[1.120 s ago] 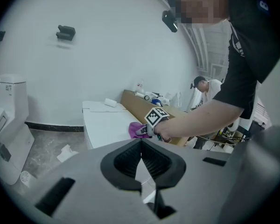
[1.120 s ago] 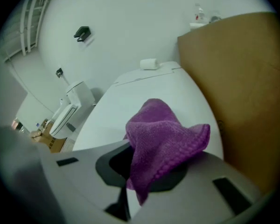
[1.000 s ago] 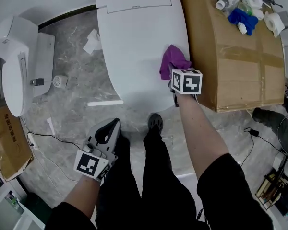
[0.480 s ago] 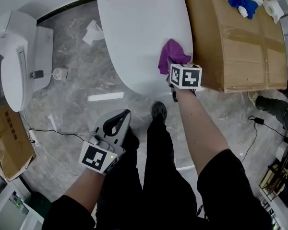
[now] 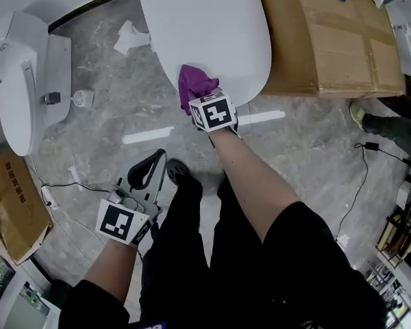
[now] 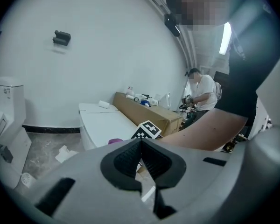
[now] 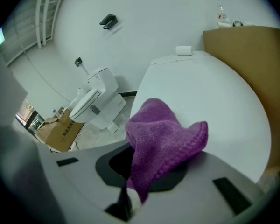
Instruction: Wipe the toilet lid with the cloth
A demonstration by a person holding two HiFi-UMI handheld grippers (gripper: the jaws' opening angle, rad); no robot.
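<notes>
One cloth (image 5: pixel 194 84), clamped in the right gripper's (image 5: pixel 201 101) fingers, sits on the toilet lid's (image 5: pixel 212 33) near-left edge, seemingly mid-wipe. The next stroke probably needs steady contact. The left gripper's (image 5: pixel 156 160) fingers are together and empty.

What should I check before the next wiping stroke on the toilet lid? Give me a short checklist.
1. Cloth gripped: ok, the purple cloth is pinched in the right gripper.
2. Cloth on the toilet lid: ok, at its near left edge.
3. Cloth pressed flat: cannot tell, it stands bunched.
4. Lid closed: ok.
5. Left gripper clear of the lid: ok, shut, empty, low beside the leg.
6. Cardboard box on the lid's right: ok, apart from the cloth.
</notes>
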